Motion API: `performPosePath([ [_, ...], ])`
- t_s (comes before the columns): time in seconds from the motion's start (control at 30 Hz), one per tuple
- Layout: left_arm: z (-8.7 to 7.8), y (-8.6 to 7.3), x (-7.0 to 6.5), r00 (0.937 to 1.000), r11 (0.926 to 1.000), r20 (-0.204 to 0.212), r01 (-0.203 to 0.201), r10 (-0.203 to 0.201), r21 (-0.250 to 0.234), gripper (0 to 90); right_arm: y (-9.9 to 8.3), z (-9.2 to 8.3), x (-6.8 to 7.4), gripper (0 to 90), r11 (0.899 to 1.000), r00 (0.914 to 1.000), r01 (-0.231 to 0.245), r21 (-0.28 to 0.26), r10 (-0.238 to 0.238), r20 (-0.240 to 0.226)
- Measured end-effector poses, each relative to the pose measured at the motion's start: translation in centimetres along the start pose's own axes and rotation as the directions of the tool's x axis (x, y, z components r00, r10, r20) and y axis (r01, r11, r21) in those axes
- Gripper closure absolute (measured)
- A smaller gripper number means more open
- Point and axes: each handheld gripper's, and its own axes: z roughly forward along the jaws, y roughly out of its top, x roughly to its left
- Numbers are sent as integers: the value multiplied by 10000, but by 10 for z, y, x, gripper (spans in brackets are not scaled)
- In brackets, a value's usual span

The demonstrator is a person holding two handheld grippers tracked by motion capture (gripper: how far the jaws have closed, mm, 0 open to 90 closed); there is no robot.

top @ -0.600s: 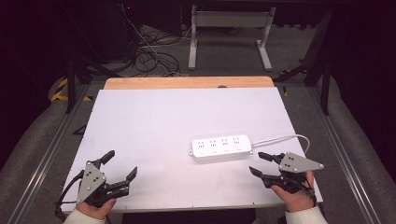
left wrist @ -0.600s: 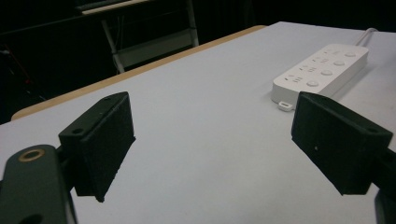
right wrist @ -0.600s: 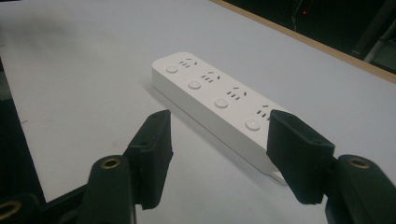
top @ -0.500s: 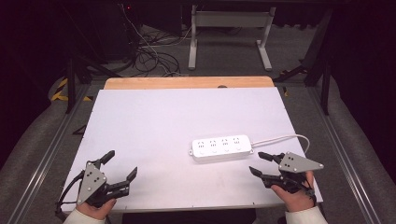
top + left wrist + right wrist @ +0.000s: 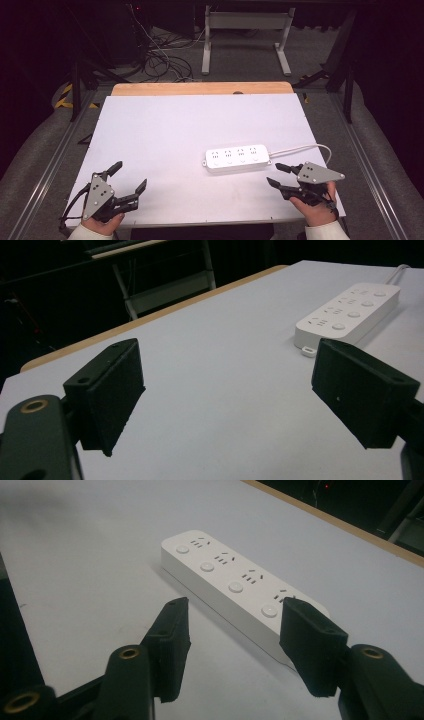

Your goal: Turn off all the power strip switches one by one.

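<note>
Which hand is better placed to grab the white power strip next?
The right. The right gripper sits just off the near right end of the power strip, jaws open and pointing at it. The left gripper is open too, but far off at the table's near-left corner.

The power strip's cord (image 5: pixel 305 148) runs off the counter's (image 5: pixel 165 130) right edge, its plug end lost from sight. In the right gripper view, one black jaw covers the near end of the power strip (image 5: pixel 235 580). Socket markings there: too small to read. Cables on the floor (image 5: pixel 160 60) beyond the far edge tangle in darkness.
</note>
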Motion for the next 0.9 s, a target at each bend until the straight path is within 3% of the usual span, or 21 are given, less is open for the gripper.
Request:
performPosePath([
  [0.53, 0, 0, 0, 10000, 10000, -1, 93, -93, 34, 141, 31, 19, -16, 487, 9983, 9998, -185, 561, 190, -86],
  [0.9, 0, 0, 0, 10000, 10000, -13, 57, -57, 48, 142, 39, 33, -29, 495, 9957, 9989, -468, 800, 472, -34],
])
